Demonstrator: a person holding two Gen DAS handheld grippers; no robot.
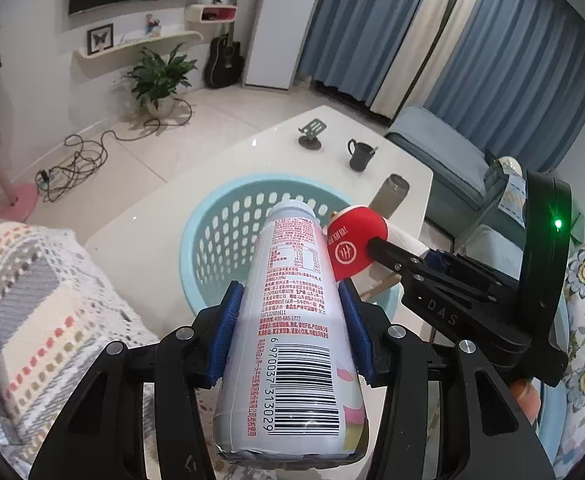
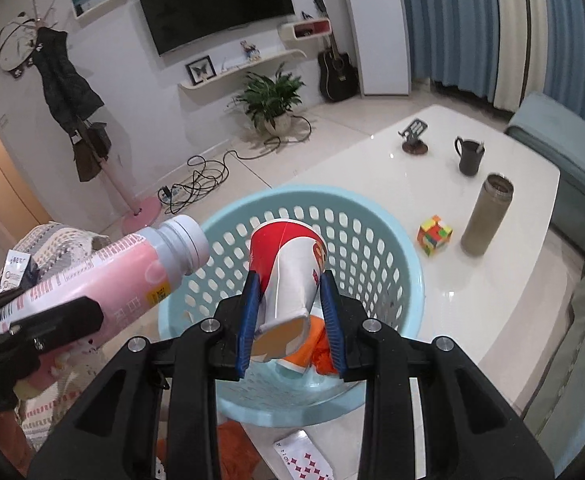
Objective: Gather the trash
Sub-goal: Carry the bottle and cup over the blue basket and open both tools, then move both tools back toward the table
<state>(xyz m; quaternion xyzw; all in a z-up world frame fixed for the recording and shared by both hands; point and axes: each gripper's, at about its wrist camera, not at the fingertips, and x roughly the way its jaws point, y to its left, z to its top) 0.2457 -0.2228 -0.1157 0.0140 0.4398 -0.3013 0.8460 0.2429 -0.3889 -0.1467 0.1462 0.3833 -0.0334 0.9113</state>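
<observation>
Two grippers are held over a pale blue perforated laundry basket [image 2: 392, 256] that stands on a glossy white table [image 2: 492, 280]; each has a piece of trash clamped between its blue pads. The left gripper [image 1: 292, 320] has its fingers closed against the sides of a pink-and-white plastic drink bottle [image 1: 292, 320], barcode and red print facing the camera, white cap end pointing out over the basket's rim; in the right wrist view the same bottle [image 2: 124, 268] comes in from the left, tilted upward, its cap just beside the basket's near-left rim. The right gripper [image 2: 290, 312] is closed on a red-and-white paper cup [image 2: 292, 272], squeezed and creased, base toward the camera and open mouth tipped away over the basket's interior; from the left wrist view the cup [image 1: 352, 244] shows as a red shape just right of the bottle, at the tip of the other gripper's black finger. Inside the basket, below the cup, lies something orange and white [image 2: 312, 348]; what it is cannot be told. Farther along the table stand a grey-green flask [image 2: 486, 214], a colourful puzzle cube [image 2: 434, 236] beside it, a dark mug [image 2: 468, 156] and a small phone stand [image 2: 414, 136]. A patterned woven cloth [image 1: 32, 300] lies left of the table; playing cards [image 2: 304, 456] show below the basket.
</observation>
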